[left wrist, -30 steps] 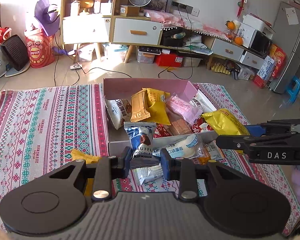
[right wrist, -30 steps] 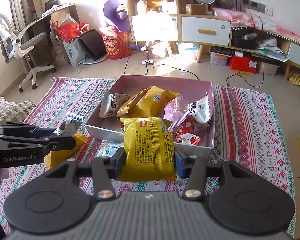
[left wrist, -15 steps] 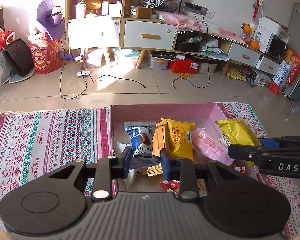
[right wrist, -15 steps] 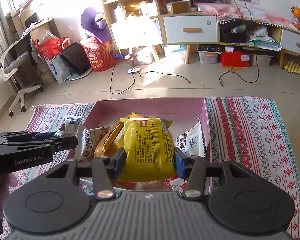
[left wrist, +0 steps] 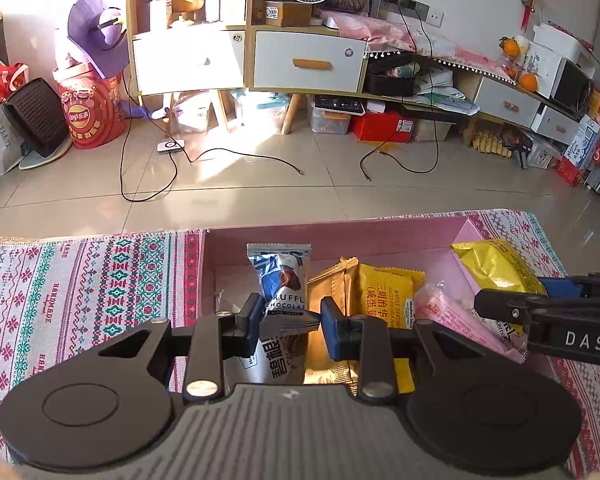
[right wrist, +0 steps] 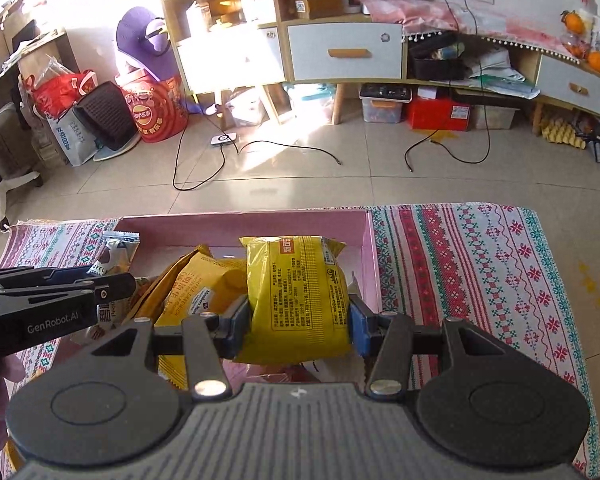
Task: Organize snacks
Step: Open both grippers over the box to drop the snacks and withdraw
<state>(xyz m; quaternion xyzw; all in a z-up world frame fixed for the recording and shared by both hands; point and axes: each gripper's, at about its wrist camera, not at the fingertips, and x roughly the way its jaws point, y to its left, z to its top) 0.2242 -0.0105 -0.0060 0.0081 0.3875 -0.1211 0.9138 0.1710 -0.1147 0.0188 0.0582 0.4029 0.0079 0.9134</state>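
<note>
**Both grippers loaded above the pink box**

My left gripper [left wrist: 288, 322] pinches a blue-and-white chocolate packet [left wrist: 282, 280]; my right gripper [right wrist: 296, 316] clamps a yellow snack bag [right wrist: 298, 292]. Both hang over the pink box [left wrist: 340, 236] on the patterned mat [left wrist: 80, 280].

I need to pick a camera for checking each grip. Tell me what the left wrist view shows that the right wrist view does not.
Only the left wrist view: the left gripper head-on, shut on a blue chocolate packet, and a pink packet. Only the right wrist view: the right gripper head-on, clamping the big yellow packet, plus an office chair. Both: the pink box and rug.
</note>
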